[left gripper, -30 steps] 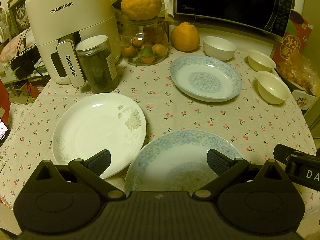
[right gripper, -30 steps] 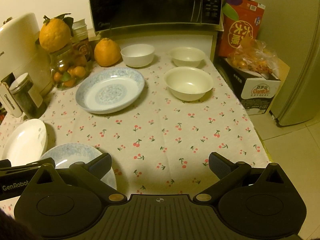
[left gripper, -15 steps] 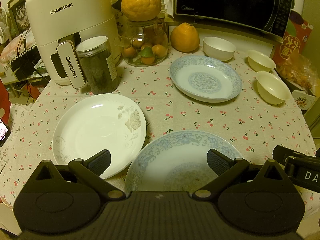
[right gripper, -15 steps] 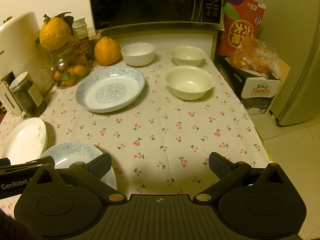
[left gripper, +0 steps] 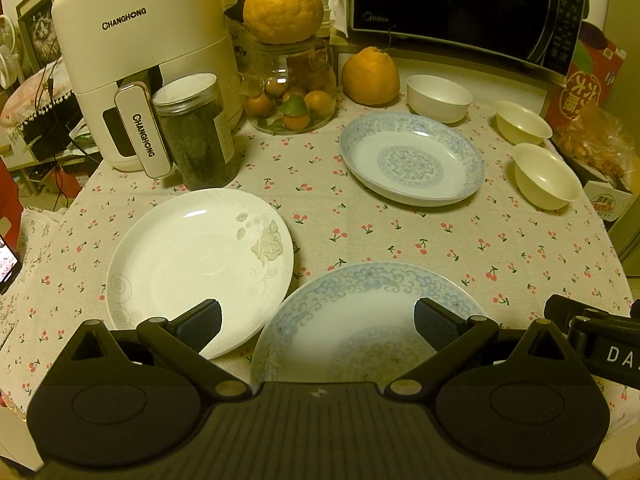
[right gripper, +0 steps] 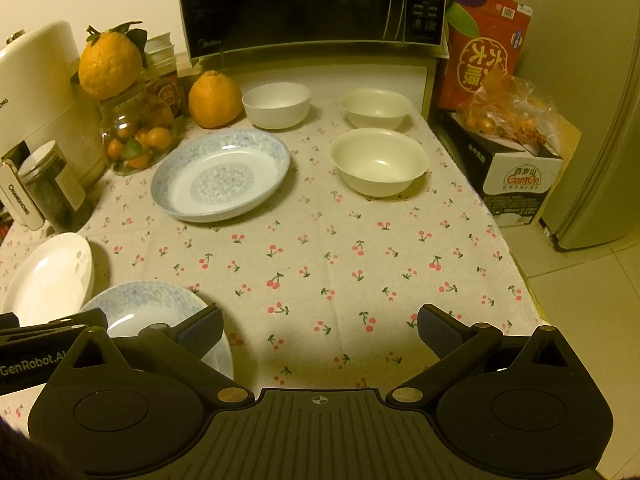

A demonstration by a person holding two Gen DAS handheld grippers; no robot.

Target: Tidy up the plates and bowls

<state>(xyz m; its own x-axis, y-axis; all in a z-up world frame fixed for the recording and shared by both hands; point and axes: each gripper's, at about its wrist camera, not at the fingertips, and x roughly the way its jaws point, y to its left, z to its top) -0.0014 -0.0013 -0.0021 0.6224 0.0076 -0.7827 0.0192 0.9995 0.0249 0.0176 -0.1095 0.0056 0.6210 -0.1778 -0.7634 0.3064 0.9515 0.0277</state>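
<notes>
A home kitchen or dining corner. A table under a cherry-print tablecloth [right gripper: 320, 248] carries household crockery; along its far edge stand a black microwave [right gripper: 312, 4], a white Changhong appliance [left gripper: 140, 60], a glass jar of small citrus [left gripper: 292, 96] and a large orange fruit [right gripper: 214, 100]. A refrigerator [right gripper: 600, 140] and tiled floor [right gripper: 580, 320] lie beyond the right edge.

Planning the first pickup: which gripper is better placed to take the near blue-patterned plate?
Left. The left gripper is open right over the near blue plate; the right gripper, also open, faces bare tablecloth beside it.
</notes>
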